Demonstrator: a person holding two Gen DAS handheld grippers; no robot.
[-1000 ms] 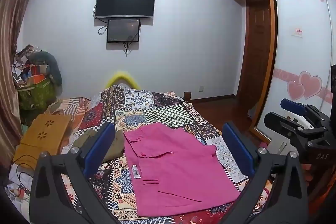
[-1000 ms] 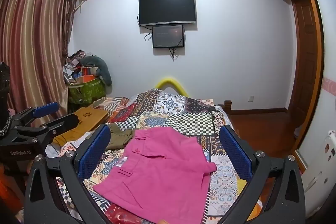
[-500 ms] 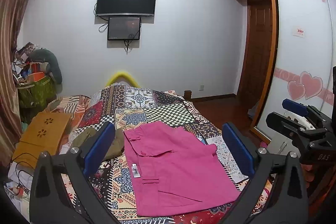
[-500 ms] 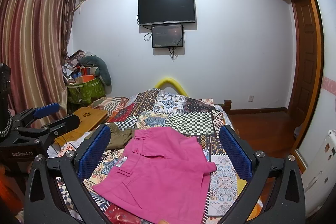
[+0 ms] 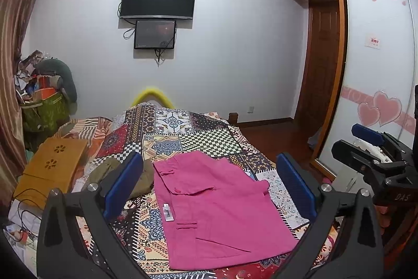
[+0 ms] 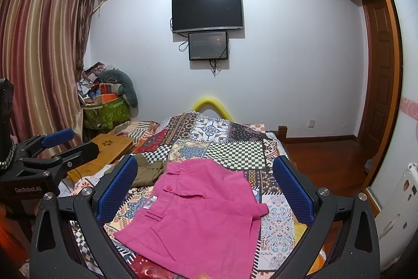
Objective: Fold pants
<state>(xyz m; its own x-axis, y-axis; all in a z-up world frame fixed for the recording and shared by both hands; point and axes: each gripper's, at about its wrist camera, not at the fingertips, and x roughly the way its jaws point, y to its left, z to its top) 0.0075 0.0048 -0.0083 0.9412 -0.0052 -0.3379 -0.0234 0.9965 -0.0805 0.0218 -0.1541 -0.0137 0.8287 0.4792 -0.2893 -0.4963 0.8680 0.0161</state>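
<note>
With both claws, left and right, spread wide above the pants, you risk pinching the quilt beneath if you dive too deep.

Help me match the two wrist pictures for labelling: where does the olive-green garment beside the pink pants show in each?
Left wrist: olive-green garment lies left of centre, partly behind the left gripper's left finger.
Right wrist: olive-green garment lies left of centre, just behind the right gripper's left finger.
Shared landmark: pink pants, touching its right side.
</note>
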